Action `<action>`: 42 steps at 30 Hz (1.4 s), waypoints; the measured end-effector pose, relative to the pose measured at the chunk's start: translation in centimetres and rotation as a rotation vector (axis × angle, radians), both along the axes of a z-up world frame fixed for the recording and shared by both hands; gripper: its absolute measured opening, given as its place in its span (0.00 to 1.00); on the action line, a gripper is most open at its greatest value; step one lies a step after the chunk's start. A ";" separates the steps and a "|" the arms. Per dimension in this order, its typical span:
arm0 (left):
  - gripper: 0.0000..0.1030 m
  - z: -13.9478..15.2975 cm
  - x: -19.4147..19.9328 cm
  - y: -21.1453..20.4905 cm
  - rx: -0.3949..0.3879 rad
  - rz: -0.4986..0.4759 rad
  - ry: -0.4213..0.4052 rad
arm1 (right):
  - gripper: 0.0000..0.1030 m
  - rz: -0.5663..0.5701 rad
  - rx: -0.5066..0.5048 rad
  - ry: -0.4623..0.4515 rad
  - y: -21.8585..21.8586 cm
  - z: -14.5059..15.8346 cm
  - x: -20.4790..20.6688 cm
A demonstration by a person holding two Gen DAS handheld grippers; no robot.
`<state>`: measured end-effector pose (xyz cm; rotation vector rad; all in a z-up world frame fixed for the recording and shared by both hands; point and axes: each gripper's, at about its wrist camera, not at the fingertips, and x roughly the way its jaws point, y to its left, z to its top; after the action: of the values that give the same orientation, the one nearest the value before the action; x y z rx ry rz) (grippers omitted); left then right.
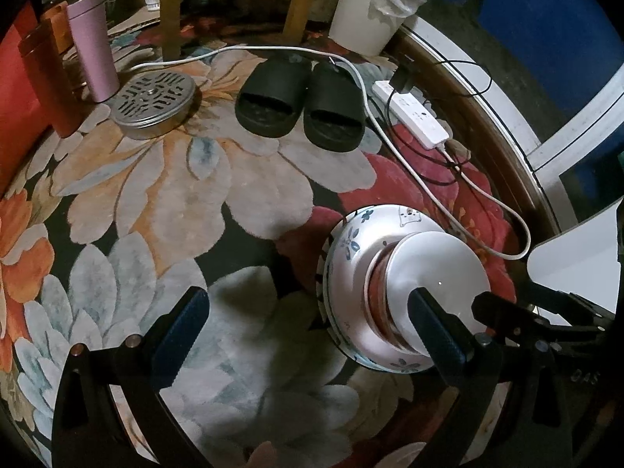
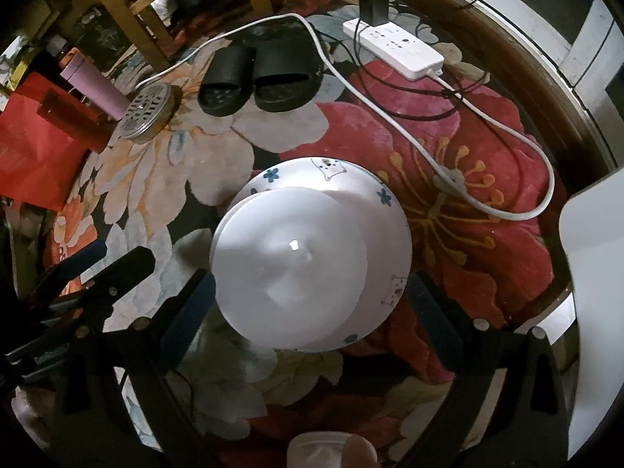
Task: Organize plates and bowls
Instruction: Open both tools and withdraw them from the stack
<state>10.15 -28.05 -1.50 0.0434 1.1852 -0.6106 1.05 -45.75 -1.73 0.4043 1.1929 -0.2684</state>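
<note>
I see an upturned white bowl [image 2: 374,210] with blue flowers on the floral carpet; a plain white plate [image 2: 288,269] rests, inverted, atop it.

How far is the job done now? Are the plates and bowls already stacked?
Looks done: the dishes form one upside-down stack on the rug, a plain white dish over a flower-printed bowl, with a brownish piece between them in the left view. In hand: nothing; the left gripper and right gripper are open beside the stack. Left: perhaps moving the stack; I see no loose dishes.
</note>
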 end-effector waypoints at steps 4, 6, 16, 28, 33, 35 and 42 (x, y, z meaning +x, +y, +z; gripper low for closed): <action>0.99 0.0 -0.2 0.4 -0.002 0.009 -0.001 | 0.97 -0.017 -0.075 0.018 0.5 0.4 -0.1; 0.99 0.0 -0.3 0.6 -0.006 0.010 0.006 | 0.97 -0.008 -0.086 0.012 0.7 0.6 0.0; 0.99 0.1 -0.7 1.4 0.076 0.026 -0.010 | 0.97 -0.010 -0.100 0.009 1.2 0.8 0.0; 0.99 0.2 -1.1 3.3 0.111 0.032 -0.026 | 0.96 -0.007 -0.108 0.016 2.5 0.9 0.1; 0.99 -0.1 -1.2 4.2 0.110 0.042 -0.016 | 0.96 0.013 -0.092 0.019 3.5 0.7 0.1; 0.99 -0.1 -1.1 4.5 0.111 0.045 -0.013 | 0.96 0.018 -0.088 0.021 3.9 0.6 0.2; 0.99 -0.4 -1.1 5.6 0.108 0.056 -0.004 | 0.96 0.032 -0.082 0.021 4.9 0.6 0.4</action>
<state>9.01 -22.49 -1.89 0.1022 1.2111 -0.4970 1.44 -40.86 -1.18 0.3109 1.2035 -0.2932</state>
